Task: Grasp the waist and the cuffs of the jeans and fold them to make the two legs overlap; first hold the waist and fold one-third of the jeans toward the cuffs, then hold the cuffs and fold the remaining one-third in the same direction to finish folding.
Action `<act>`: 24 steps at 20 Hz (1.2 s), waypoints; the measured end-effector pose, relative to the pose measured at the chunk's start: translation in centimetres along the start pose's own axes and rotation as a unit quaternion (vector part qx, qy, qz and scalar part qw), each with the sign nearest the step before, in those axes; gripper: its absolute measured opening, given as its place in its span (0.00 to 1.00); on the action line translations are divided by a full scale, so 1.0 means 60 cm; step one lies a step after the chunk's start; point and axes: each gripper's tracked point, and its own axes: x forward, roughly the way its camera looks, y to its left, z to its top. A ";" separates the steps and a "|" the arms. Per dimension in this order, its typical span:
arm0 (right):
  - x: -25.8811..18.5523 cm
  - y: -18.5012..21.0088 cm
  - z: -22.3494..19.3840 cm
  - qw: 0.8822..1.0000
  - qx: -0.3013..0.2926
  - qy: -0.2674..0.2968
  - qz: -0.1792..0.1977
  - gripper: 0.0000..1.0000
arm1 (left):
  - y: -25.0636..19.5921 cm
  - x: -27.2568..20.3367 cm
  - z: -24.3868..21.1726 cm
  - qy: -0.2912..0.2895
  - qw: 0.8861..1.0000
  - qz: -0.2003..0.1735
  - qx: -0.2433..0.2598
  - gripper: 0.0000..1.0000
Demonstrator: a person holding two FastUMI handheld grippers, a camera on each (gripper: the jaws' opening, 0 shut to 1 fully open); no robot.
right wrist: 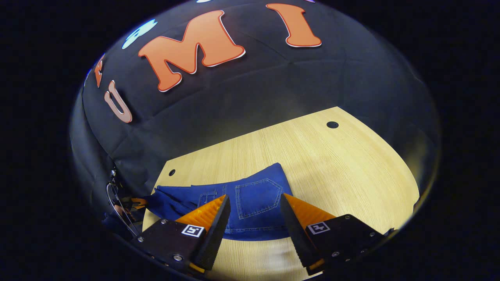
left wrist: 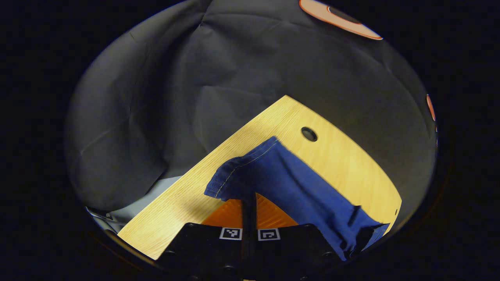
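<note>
In the left gripper view the blue jeans [left wrist: 289, 183] hang off my left gripper [left wrist: 248, 198]. It is shut on a stitched hem edge and holds it lifted above the wooden table [left wrist: 343, 156]. From there the denim trails down to the right. In the right gripper view the jeans [right wrist: 269, 179] lie flat on the table [right wrist: 332, 168], with a back pocket [right wrist: 258, 197] facing up. My right gripper [right wrist: 254, 200] is open just above that waist end, one finger on each side of the pocket, not touching the cloth.
The table has a dark round hole [left wrist: 309, 134] near its far edge; the right gripper view shows two such holes [right wrist: 332, 125] [right wrist: 172, 172]. Black cloth walls close in behind the table. At the left edge sits a wire loop [right wrist: 115, 207].
</note>
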 end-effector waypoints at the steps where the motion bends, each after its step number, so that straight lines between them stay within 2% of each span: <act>1: -0.001 0.001 0.004 1.000 0.000 -0.003 0.003 0.81 | -0.012 -0.014 0.015 -0.018 1.000 -0.012 0.005 0.00; 6: -0.012 -0.009 0.019 1.000 -0.013 -0.015 0.010 0.81 | -0.044 -0.105 0.079 -0.074 0.995 -0.049 0.043 0.00; 13: -0.024 -0.020 0.039 0.998 -0.035 -0.036 0.022 0.81 | -0.144 -0.247 0.093 -0.120 0.977 -0.146 0.098 0.00; 19: -0.050 -0.043 0.063 0.996 -0.051 -0.061 0.036 0.81 | -0.353 -0.351 0.010 -0.127 0.949 -0.225 0.179 0.00; 22: -0.065 -0.062 0.073 0.995 -0.049 -0.071 0.041 0.81 | -0.445 -0.376 -0.073 -0.102 0.934 -0.260 0.222 0.00; 24: -0.071 -0.080 0.076 0.996 -0.041 -0.074 0.042 0.81 | -0.497 -0.361 -0.150 -0.073 0.925 -0.273 0.254 0.00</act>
